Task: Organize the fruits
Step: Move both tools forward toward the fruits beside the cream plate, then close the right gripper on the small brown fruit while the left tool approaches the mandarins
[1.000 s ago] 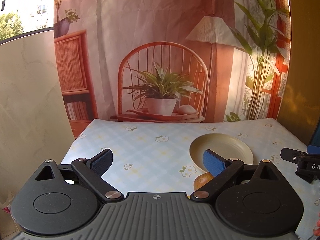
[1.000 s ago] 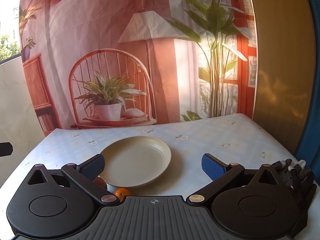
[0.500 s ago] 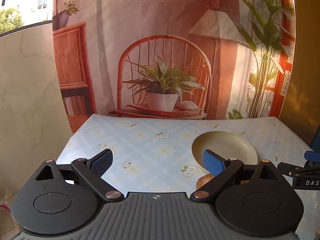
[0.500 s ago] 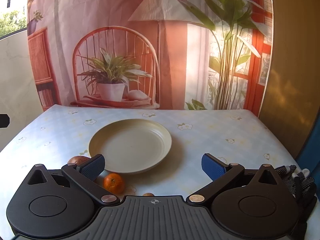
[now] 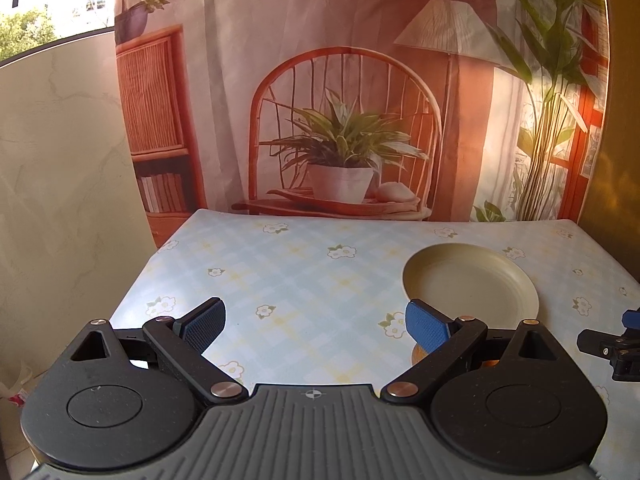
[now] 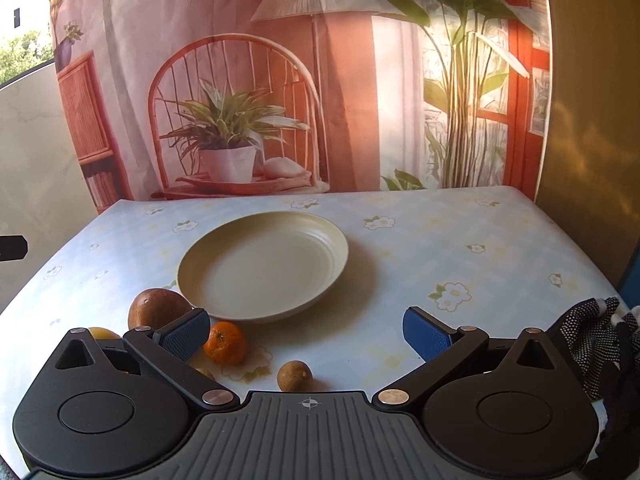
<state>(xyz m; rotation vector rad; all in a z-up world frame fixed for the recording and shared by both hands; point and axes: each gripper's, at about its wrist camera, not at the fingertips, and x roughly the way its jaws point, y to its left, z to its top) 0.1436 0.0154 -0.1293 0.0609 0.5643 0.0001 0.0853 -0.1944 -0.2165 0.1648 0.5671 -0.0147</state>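
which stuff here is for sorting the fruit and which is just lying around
For the job:
- plate, nothing on it
- brown fruit by its near rim
- orange
- small brown fruit
- yellow fruit, mostly hidden
- left gripper and right gripper, jaws open

Lying about:
- glove at the table's right edge
- tablecloth
- printed backdrop

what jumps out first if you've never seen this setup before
The big cream plate sits bare in the middle of the flowered tablecloth. Fruit clusters off its near-left rim: a brown round fruit, a small orange and a little brown fruit. The right gripper hangs open over them, and the left gripper is open too.
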